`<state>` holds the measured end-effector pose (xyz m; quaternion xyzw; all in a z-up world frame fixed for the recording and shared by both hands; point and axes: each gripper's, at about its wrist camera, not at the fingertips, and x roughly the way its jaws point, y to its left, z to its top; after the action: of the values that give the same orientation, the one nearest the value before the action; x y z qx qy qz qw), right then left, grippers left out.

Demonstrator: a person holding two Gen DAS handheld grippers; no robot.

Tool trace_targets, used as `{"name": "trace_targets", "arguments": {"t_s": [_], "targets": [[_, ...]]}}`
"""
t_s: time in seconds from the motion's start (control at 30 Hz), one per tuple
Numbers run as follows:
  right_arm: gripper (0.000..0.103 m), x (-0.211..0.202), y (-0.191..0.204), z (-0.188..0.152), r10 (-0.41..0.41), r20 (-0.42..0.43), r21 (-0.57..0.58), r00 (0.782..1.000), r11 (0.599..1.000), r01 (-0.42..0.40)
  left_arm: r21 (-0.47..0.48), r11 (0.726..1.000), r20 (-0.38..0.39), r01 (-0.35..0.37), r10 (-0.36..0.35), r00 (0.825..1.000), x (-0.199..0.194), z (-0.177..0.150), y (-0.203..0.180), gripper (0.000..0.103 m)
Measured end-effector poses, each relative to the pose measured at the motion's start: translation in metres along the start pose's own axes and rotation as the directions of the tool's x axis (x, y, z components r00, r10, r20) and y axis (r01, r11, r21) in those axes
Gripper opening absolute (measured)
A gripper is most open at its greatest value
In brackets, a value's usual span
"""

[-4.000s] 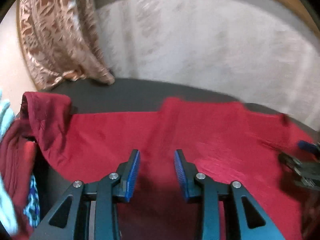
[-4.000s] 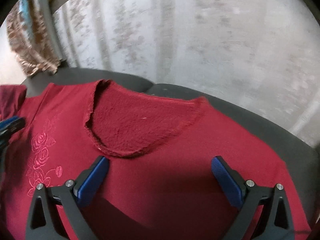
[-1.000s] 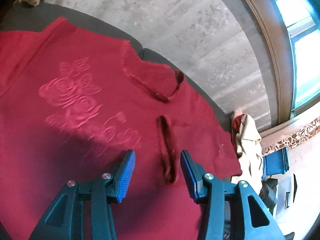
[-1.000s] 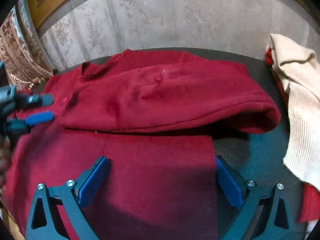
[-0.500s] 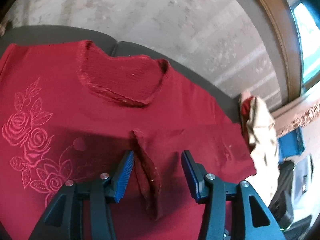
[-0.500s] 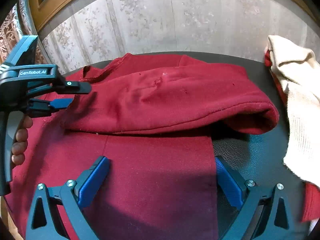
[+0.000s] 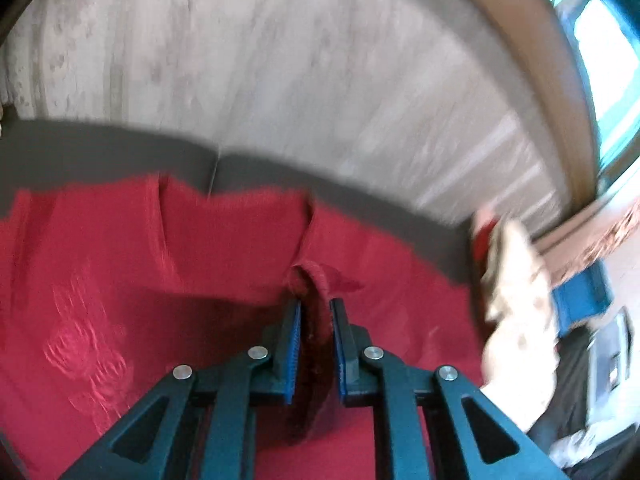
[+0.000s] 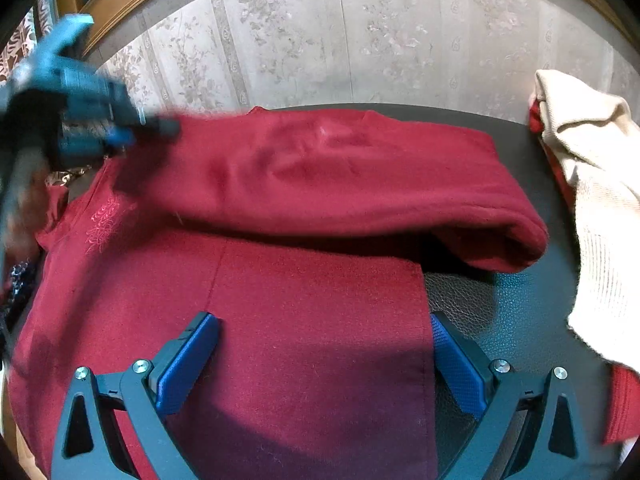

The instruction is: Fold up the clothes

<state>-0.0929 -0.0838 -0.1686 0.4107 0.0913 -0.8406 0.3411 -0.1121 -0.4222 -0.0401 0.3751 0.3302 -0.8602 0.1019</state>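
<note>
A red sweater [image 8: 320,320] lies spread on a dark padded surface [image 8: 500,304], with one sleeve [image 8: 360,184] folded across its body. In the left wrist view its neckline [image 7: 224,232] and rose embroidery [image 7: 88,352] show. My left gripper [image 7: 316,308] is closing its jaws on the sleeve cuff [image 7: 316,276], which fills the narrow gap between the blue pads and stands up above them. In the right wrist view the left gripper [image 8: 160,126] is a blur at the upper left. My right gripper [image 8: 324,332] hangs wide open over the sweater's near part, gripping nothing.
A cream knit garment [image 8: 592,200] lies on more red cloth at the right end of the surface. A wallpapered wall [image 8: 360,40] rises close behind. A blue box [image 7: 580,292] and a window frame [image 7: 540,80] are at the right in the left wrist view.
The left gripper's jaws have come together around the sleeve cuff, and it has risen with the cuff. The right gripper has stayed still and open.
</note>
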Motion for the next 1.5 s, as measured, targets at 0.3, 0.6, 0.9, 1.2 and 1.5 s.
{"name": "trace_targets", "arguments": {"t_s": [0.3,0.6,0.9,1.2,1.5], "targets": [[0.103,0.001,-0.001,0.001,0.000,-0.001,0.000,1.000,1.000,0.000,-0.109,0.993,0.091,-0.055,0.065,0.994,-0.063,0.029,0.063,0.009],[0.103,0.002,0.000,0.000,0.000,-0.001,0.004,1.000,1.000,0.000,-0.190,0.980,-0.038,0.051,-0.059,0.998,-0.031,-0.014,0.095,0.044],[0.103,0.002,0.000,0.000,-0.001,0.000,0.005,1.000,1.000,0.001,0.024,1.000,-0.146,-0.002,0.005,0.989,0.023,-0.017,0.037,0.049],[0.103,0.002,0.000,0.000,0.003,0.004,0.005,1.000,1.000,-0.003,0.027,0.999,-0.141,-0.023,0.027,0.990,0.032,-0.007,0.019,0.003],[0.103,0.002,-0.002,0.000,0.018,0.007,0.012,1.000,1.000,-0.018,-0.044,0.996,0.125,0.078,-0.072,0.990,-0.075,0.013,0.033,0.003]]}}
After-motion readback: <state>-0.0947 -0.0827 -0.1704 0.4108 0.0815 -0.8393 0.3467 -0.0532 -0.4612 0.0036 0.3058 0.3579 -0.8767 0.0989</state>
